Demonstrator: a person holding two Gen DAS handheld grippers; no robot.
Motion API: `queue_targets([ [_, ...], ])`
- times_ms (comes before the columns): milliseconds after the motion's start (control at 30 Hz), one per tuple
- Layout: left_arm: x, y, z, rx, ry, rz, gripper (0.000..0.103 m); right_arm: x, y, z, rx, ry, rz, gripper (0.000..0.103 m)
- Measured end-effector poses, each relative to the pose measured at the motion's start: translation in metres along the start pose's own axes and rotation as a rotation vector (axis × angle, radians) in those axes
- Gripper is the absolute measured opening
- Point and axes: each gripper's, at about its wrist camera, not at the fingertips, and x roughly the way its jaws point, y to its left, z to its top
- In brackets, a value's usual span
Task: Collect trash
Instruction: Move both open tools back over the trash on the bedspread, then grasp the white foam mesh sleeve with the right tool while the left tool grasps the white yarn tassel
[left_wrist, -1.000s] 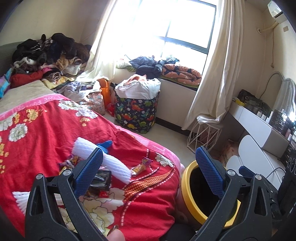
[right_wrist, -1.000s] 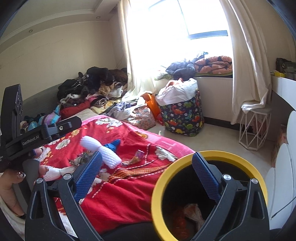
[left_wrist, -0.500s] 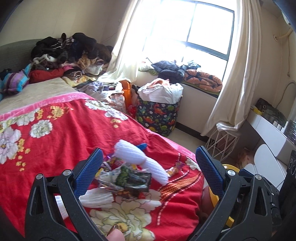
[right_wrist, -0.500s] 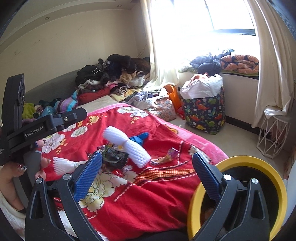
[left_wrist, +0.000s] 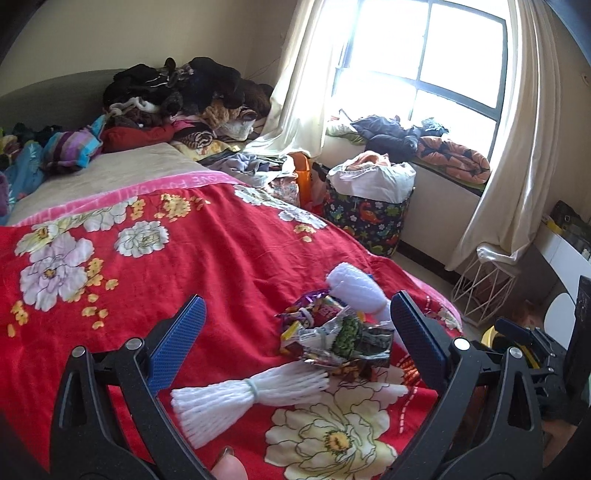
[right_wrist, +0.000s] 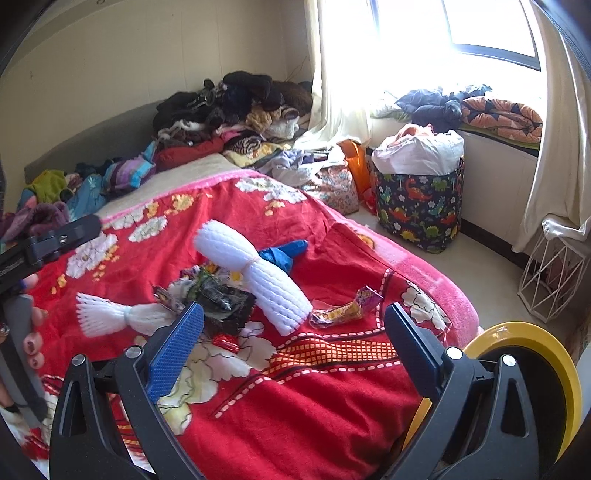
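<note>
Lettering "LOVE FOREVER" lines blanket (left_wrist: 207, 240) hem.

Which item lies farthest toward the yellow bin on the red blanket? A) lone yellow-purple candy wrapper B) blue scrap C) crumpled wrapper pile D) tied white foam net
A: in the right wrist view the candy wrapper lies alone, nearest the yellow bin, beyond the foam net and wrapper pile.
</note>
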Motion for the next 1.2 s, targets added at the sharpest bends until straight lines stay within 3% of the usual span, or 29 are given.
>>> queue_targets([
  [233,0.008,0.031,-0.019,-0.033,0.069,0.062,0.092,0.042,-0.002,-0.003,-0.108,0.102,-0.038,0.092],
  [533,0.024,0.060,-0.046,-0.122,0.166,0.050,0.092,0.089,0.014,-0.009,-0.270,0.193,-0.063,0.082],
  [633,0.028,0.066,-0.052,-0.164,0.193,0.028,0.092,0.101,0.020,-0.012,-0.306,0.212,-0.066,0.065],
  [667,0.030,0.068,-0.053,-0.179,0.201,0.025,0.092,0.103,0.022,-0.012,-0.316,0.217,-0.063,0.047],
  [733,0.033,0.071,-0.056,-0.205,0.217,0.016,0.092,0.106,0.025,-0.013,-0.323,0.222,-0.043,0.028],
  [800,0.035,0.072,-0.059,-0.226,0.232,0.007,0.092,0.103,0.025,-0.013,-0.307,0.212,-0.018,0.021],
  [900,0.036,0.074,-0.062,-0.261,0.248,-0.010,0.092,0.095,0.025,-0.013,-0.267,0.190,0.002,0.018],
  [1067,0.031,0.067,-0.056,-0.253,0.234,-0.051,0.068,0.069,0.014,-0.011,-0.163,0.141,0.026,0.018],
  [1167,0.027,0.057,-0.051,-0.224,0.221,-0.079,0.051,0.054,0.008,-0.013,-0.095,0.121,0.046,0.018],
  [1200,0.026,0.053,-0.049,-0.212,0.218,-0.091,0.041,0.048,0.006,-0.014,-0.078,0.116,0.051,0.018],
])
